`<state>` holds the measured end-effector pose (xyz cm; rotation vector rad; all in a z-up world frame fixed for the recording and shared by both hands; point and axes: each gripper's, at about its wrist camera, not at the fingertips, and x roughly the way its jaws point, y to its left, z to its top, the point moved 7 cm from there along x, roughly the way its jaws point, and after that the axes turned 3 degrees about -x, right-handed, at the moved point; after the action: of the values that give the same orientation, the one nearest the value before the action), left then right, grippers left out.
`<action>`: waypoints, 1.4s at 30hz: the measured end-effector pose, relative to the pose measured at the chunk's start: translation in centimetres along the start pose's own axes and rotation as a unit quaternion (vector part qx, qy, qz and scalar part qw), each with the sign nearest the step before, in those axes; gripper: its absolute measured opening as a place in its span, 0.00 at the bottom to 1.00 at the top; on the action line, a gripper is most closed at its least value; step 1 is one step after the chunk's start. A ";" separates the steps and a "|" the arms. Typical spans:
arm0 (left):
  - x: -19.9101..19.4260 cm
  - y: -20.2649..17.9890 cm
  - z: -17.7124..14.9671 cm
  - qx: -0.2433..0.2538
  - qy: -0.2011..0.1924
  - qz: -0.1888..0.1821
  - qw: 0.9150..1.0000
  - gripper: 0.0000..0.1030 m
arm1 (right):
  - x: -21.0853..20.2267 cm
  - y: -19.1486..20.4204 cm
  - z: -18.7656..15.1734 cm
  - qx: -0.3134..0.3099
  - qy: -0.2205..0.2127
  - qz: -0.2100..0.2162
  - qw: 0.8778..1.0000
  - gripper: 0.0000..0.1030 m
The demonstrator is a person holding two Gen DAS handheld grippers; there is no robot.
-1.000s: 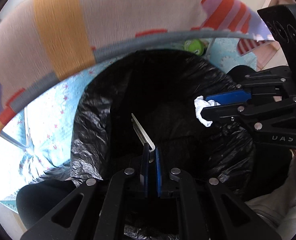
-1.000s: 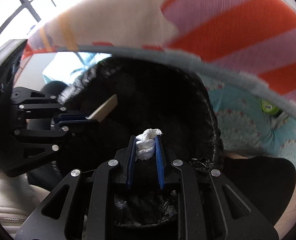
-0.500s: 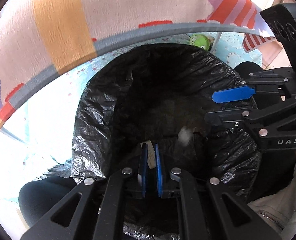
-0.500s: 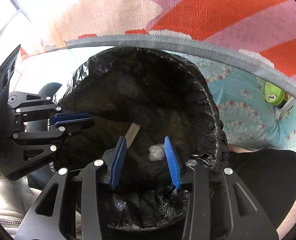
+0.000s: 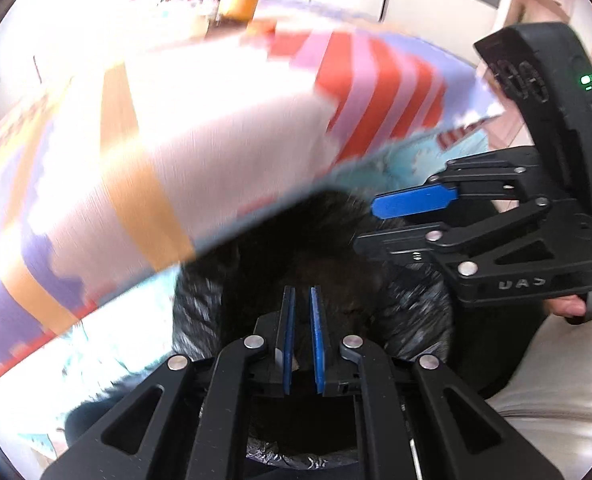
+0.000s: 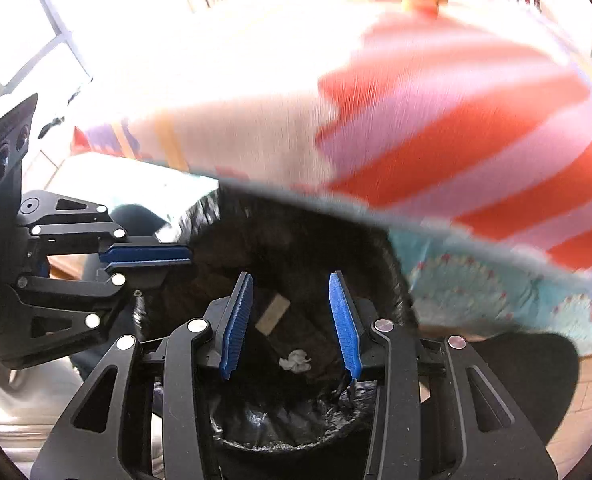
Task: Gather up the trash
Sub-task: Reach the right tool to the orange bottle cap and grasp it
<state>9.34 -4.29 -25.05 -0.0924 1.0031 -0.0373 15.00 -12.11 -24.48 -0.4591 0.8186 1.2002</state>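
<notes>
Two trash pieces in bin (image 6: 380, 264): one tissue wad (image 6: 294, 360), one flat stick (image 6: 272, 314), right claw (image 6: 289, 320) released, left claw (image 5: 300, 332) nearly clenched, empty.

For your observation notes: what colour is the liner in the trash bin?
Black; the liner shows best in the right wrist view.

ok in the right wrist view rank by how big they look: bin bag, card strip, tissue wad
1. bin bag, by far the largest
2. card strip
3. tissue wad
The strip and wad look nearly alike, so that order is unsure.
</notes>
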 end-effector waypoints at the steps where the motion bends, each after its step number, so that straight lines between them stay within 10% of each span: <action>1: -0.8 0.0 0.6 0.003 -0.008 -0.001 1.000 0.07 | -0.6 -0.2 0.6 0.002 -0.010 0.000 1.000 0.38; 6: -4.3 0.1 4.5 0.012 -0.055 -0.007 0.998 0.11 | -4.6 -0.6 3.4 -0.006 -0.062 -0.009 0.998 0.38; 11: -6.4 0.1 7.7 0.027 -0.095 -0.008 0.995 0.51 | -7.2 -1.6 5.7 -0.018 -0.103 -0.029 0.994 0.38; 42: -0.2 8.1 24.6 0.011 -0.096 0.012 0.995 0.51 | -3.5 -9.4 14.8 0.005 -0.123 -0.068 0.990 0.38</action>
<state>29.92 5.30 -12.53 -0.0611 0.8119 -0.0167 27.97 -6.93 -13.29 -0.3445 0.5710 1.1006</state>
